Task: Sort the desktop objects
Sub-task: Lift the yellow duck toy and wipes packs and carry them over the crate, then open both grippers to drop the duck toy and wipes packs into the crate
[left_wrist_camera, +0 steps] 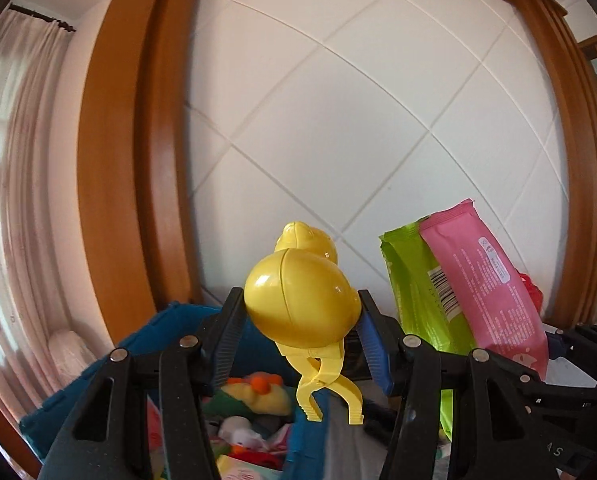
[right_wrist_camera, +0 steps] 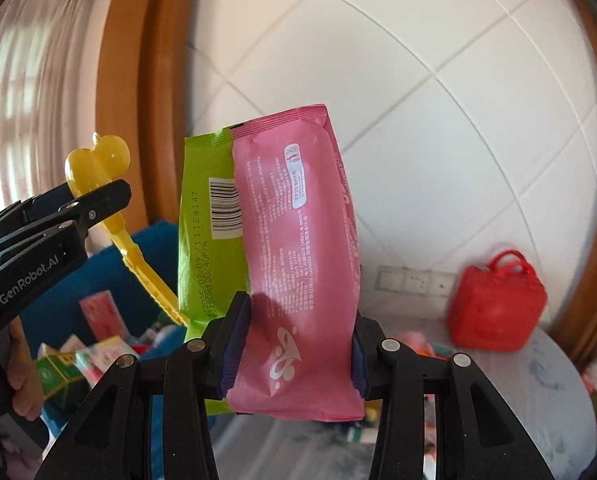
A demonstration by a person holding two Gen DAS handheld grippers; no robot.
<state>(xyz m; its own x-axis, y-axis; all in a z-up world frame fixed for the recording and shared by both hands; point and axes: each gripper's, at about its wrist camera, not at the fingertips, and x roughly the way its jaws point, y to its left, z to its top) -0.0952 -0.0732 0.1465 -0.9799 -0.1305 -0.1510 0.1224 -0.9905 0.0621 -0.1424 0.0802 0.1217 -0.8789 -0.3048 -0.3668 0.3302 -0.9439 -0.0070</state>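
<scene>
Left gripper [left_wrist_camera: 300,316] clamped on glossy yellow duck-shaped plastic clip toy [left_wrist_camera: 298,300]; right gripper [right_wrist_camera: 296,354] gripping soft pink and green wipe packets [right_wrist_camera: 298,256], red plastic bag [right_wrist_camera: 496,304] beyond, rightward.

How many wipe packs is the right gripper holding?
2: the pink pack is clamped between the right gripper's pads; the green pack is pressed against its left side. More may be hidden behind.
</scene>
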